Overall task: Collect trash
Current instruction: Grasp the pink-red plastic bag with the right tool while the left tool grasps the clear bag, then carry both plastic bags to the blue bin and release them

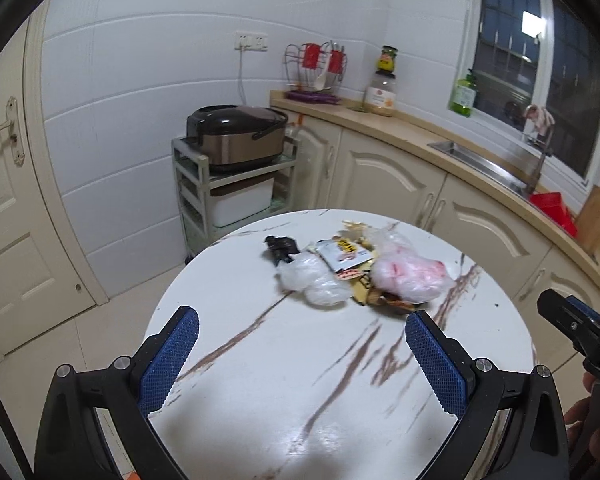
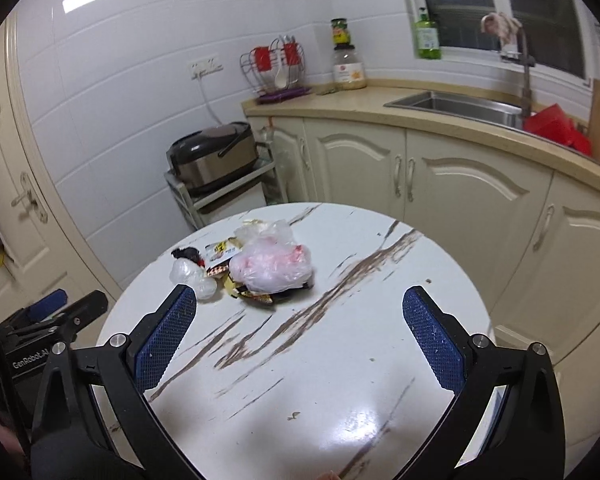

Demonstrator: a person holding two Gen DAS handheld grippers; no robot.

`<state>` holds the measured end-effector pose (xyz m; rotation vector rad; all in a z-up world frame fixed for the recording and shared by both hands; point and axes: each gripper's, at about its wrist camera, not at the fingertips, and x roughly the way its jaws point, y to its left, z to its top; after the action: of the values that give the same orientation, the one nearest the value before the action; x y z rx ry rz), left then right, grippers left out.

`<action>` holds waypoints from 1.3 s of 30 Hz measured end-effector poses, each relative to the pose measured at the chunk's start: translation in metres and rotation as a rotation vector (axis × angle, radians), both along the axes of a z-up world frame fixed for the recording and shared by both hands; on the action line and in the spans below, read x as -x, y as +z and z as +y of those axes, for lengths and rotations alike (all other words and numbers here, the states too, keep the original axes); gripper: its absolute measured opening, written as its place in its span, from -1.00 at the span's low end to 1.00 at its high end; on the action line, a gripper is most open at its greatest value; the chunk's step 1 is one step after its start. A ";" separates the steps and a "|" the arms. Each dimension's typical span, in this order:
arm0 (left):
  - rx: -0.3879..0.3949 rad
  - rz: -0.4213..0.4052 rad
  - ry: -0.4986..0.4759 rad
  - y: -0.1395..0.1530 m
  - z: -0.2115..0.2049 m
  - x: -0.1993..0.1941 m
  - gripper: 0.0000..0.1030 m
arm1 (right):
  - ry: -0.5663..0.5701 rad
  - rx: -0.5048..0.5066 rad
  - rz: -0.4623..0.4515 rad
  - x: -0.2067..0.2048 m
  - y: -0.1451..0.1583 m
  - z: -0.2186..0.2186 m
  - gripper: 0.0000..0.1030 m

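A heap of trash lies on the far half of a round white marble-patterned table [image 1: 260, 380] [image 2: 340, 360]. In it are a pinkish plastic bag [image 1: 408, 274] [image 2: 274, 266], a clear crumpled bag [image 1: 314, 280] [image 2: 190, 276], a printed snack wrapper [image 1: 344, 256] [image 2: 222, 254] and a black wrapper [image 1: 280, 248] [image 2: 186, 254]. My left gripper [image 1: 302, 332] hangs open over the near table, short of the heap, nothing between its blue pads. My right gripper [image 2: 300, 308] is open too, just to the right of the heap. The right gripper also shows in the left wrist view at the right edge [image 1: 580, 328].
Cream cabinets with a beige counter [image 2: 420, 116] run behind the table, with a sink [image 2: 456, 106], jars and a utensil rack on it. A rice cooker [image 1: 236, 132] sits on a small shelf cart at the back left. A door [image 1: 8, 200] stands at left.
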<state>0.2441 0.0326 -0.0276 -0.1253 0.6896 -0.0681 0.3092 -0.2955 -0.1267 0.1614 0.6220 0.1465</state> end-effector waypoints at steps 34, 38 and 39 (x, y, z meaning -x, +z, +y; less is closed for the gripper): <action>0.101 0.237 -0.073 -0.110 -0.002 -0.266 0.18 | 0.305 0.067 0.239 -0.169 -0.097 0.056 0.53; 0.104 0.222 -0.096 -0.113 0.005 -0.271 -0.03 | 0.310 0.034 0.236 -0.163 -0.097 0.046 0.51; 0.111 0.221 -0.098 -0.114 0.008 -0.274 -0.04 | 0.308 0.033 0.237 -0.162 -0.097 0.044 0.52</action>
<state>0.5180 0.0408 -0.1414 -0.2075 0.9131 -0.1889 0.4710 -0.2518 -0.2233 0.0501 0.8832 0.4189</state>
